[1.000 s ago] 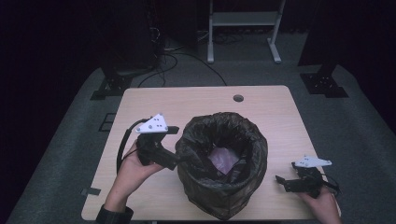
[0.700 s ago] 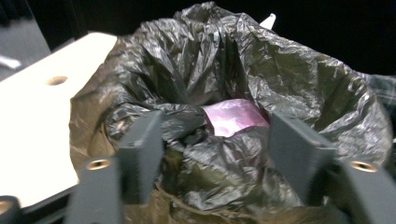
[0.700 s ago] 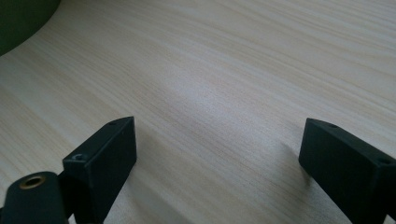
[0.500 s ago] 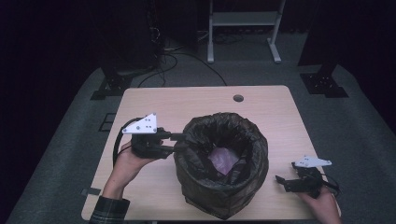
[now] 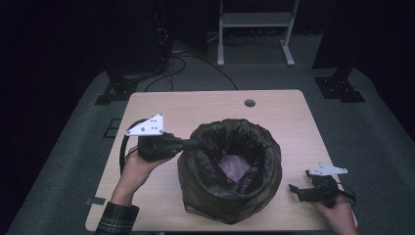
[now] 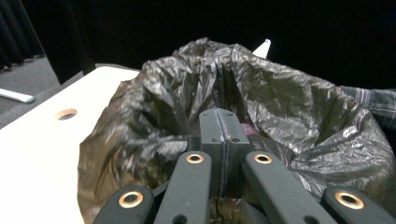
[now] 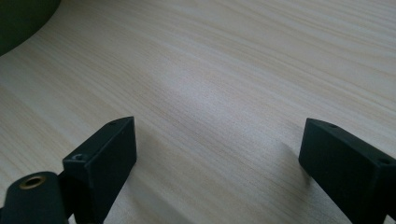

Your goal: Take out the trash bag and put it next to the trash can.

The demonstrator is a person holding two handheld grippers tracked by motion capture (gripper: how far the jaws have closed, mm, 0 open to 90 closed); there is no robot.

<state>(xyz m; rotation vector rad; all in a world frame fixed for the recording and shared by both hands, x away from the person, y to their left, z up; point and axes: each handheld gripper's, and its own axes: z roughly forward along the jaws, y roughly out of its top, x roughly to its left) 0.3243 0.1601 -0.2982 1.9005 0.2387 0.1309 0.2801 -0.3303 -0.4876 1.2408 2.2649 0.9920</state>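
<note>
left claw (image 5: 195, 144): just closed, pinching bag rim (image 6: 154, 140) | right claw (image 7: 217, 154): open, idle on bench (image 5: 161, 103) | risk: thin film may tear or slip if yanked

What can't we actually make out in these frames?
- Whether the left gripper pinches the black bag: in the left gripper view its shut jaws cover the rim.
- Pink thing in the bag: high view, too small and dark to identify.
- Bag in right gripper view: cut off at the corner.

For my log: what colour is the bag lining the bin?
Glossy black bag, seen best in the left gripper view.
</note>
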